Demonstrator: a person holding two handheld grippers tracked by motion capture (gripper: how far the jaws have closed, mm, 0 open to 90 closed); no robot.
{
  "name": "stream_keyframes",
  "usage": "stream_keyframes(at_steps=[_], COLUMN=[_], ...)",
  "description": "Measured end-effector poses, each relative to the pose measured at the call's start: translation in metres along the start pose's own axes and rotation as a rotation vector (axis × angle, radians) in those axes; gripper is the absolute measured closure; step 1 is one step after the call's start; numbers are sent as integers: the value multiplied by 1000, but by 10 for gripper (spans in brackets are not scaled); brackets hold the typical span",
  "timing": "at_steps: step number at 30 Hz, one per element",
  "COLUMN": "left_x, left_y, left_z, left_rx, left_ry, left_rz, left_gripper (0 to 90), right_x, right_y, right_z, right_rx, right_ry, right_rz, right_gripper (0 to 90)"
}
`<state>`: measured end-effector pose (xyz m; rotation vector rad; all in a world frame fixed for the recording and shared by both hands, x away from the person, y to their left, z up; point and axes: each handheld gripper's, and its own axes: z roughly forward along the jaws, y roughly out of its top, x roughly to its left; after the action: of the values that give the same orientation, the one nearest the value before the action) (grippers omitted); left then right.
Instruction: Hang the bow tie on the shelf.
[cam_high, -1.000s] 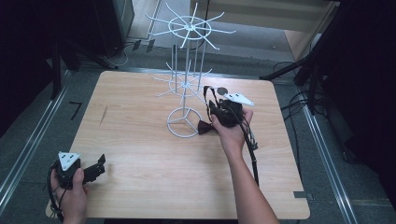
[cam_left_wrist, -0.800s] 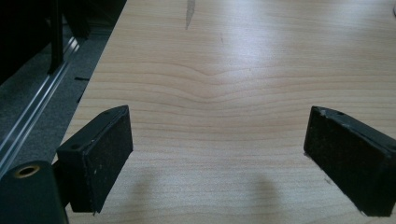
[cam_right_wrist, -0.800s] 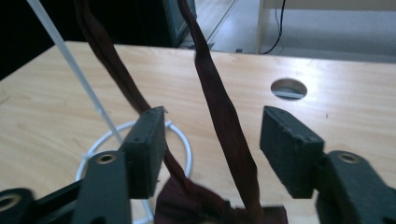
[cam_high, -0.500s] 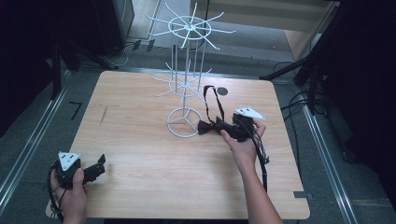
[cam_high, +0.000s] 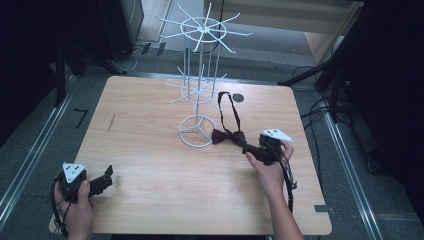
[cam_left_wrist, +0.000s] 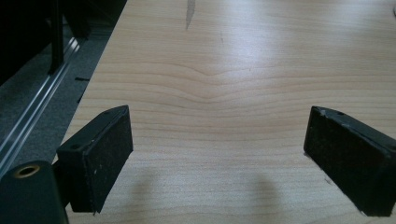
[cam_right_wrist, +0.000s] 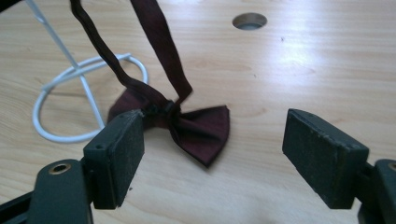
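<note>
Right black two-jaw gripper (cam_right_wrist: 212, 154) is being held open; dark maroon fabric bow tie (cam_right_wrist: 187, 123) lying just ahead, strap risks being snagged on white wire stand (cam_right_wrist: 84, 100).

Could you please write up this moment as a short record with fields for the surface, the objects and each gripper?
surface: wooden table with a round hole near its far edge
rack: white wire stand, upright, ring base on the table
item: dark red bow tie lying beside the ring base, strap rising to a lower hook
left gripper: open, at the near left corner, nothing between jaws
right gripper: open, beside the bow tie, not gripping it
</note>
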<state>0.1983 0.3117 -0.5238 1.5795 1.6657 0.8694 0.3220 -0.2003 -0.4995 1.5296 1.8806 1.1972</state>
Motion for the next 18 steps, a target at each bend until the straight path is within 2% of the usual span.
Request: stream_keyframes(at_steps=[9,18], left_x=[0,0], left_y=[0,0], left_z=[0,0], left_rx=[1,-1], left_ry=[0,1], left_rz=[3,7], left_gripper=[87,88], right_x=[-21,-42], right_y=[-19,-35], right_z=[-15,-33], right_rx=[7,15], right_ry=[-28,-20], right_rz=[16,39], right_gripper=[205,146])
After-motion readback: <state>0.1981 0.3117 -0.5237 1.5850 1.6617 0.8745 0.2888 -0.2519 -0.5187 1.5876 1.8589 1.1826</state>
